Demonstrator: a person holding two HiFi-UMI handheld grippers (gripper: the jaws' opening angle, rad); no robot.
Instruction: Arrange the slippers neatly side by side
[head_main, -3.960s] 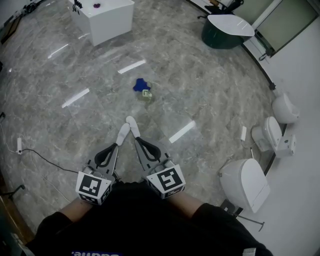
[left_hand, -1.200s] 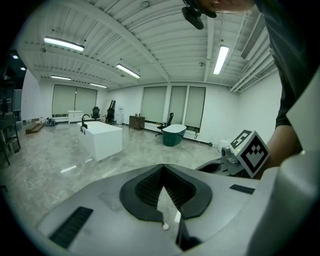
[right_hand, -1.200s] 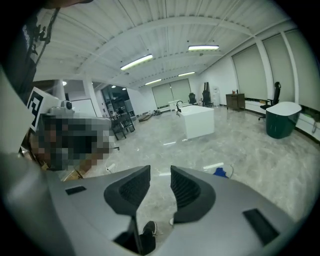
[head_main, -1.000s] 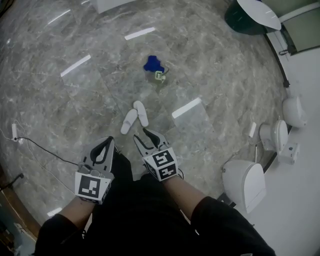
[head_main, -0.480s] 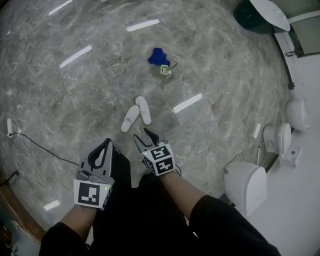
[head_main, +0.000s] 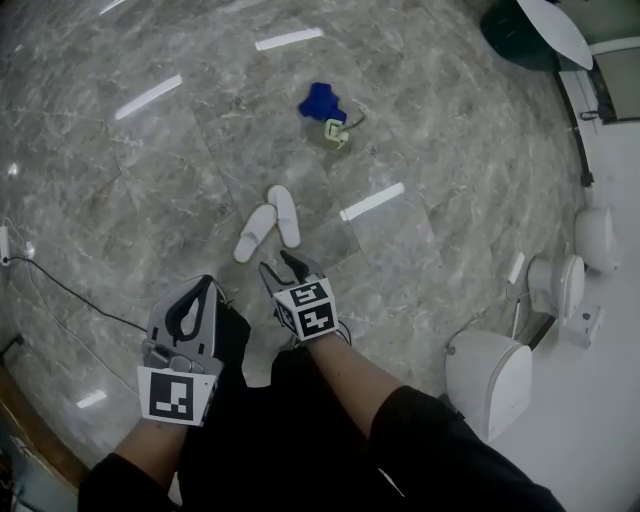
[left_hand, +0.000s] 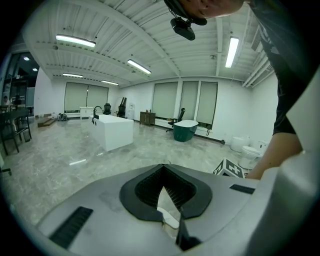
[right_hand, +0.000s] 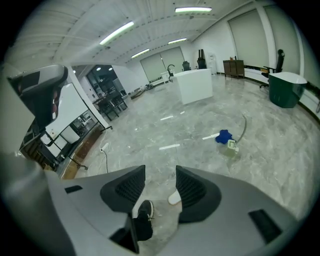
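Observation:
Two white slippers lie on the grey marble floor in an upside-down V, the left slipper (head_main: 254, 234) and the right slipper (head_main: 285, 217) nearly meeting at their far ends. My right gripper (head_main: 278, 263) hangs just short of them, open; its jaws have just been opening and nothing is between them. In the right gripper view (right_hand: 160, 172) one slipper's end (right_hand: 175, 198) shows on the floor past the jaws. My left gripper (head_main: 205, 283) sits to the left and nearer me, shut with its tips touching (left_hand: 162, 167). A slipper (left_hand: 170, 217) shows through the gap behind its pads.
A blue cloth (head_main: 320, 100) and a small pale box (head_main: 336, 131) lie farther out. Toilets (head_main: 487, 378) stand along the right wall, with a dark green tub (head_main: 525, 28) at the far right. A black cable (head_main: 70, 292) runs at the left. A black shoe (right_hand: 144, 220) is below the right jaws.
Both grippers have sunk toward the floor, the right one more, and it now sits closer to the slippers. The slippers have not moved.

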